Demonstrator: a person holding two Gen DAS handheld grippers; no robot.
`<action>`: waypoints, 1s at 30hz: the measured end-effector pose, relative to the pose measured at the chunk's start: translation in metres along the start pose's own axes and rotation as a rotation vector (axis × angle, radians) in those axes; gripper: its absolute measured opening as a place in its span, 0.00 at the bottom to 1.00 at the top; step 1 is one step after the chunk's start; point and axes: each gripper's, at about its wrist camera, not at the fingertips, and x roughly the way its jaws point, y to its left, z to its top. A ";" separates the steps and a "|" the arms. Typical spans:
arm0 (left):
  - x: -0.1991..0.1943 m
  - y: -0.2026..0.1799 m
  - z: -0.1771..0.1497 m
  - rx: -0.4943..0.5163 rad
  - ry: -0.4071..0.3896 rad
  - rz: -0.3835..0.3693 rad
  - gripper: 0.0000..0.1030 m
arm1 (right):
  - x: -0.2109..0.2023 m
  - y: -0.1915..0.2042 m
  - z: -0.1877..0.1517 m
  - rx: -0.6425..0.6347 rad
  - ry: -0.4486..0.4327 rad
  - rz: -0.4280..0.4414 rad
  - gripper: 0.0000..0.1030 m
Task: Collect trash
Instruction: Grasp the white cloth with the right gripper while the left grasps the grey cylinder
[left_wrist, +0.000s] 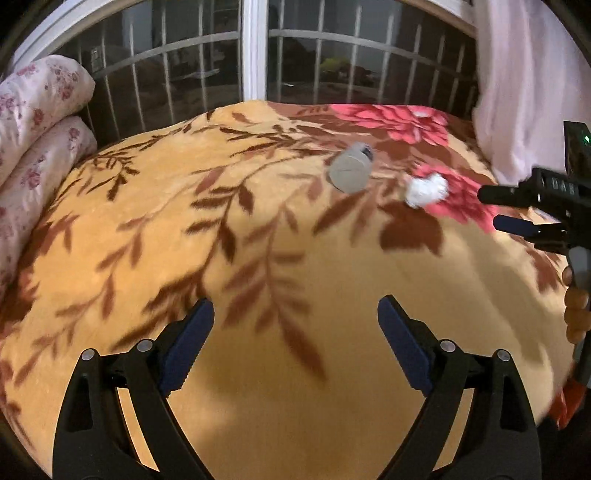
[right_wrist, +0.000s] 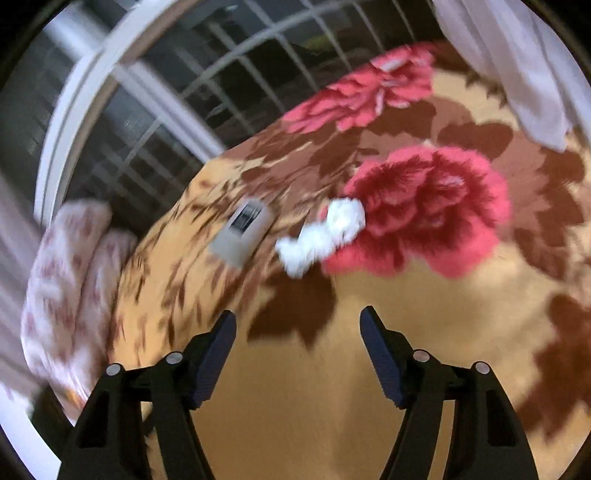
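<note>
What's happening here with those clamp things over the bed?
A person holds a claw in each hand to collect trash from the blanket. A crumpled white paper wad and a grey cup on its side lie there, untouched. The left claw and right claw are both open and empty.

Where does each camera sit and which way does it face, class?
Left wrist: on the left gripper, open, facing across the blanket to the window; right gripper and hand show at its right edge.
Right wrist: on the right gripper, open, tilted, facing the blanket.
Both share the white tissue wad and grey cup.
</note>
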 end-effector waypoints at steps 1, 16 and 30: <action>0.011 0.000 0.004 0.001 0.004 0.021 0.85 | 0.013 -0.004 0.011 0.051 0.014 0.006 0.66; 0.058 0.005 -0.001 -0.010 0.122 0.032 0.85 | 0.106 -0.007 0.054 0.249 0.048 -0.078 0.58; 0.062 0.006 -0.001 -0.014 0.143 0.027 0.85 | 0.008 0.002 -0.028 -0.124 -0.178 -0.096 0.32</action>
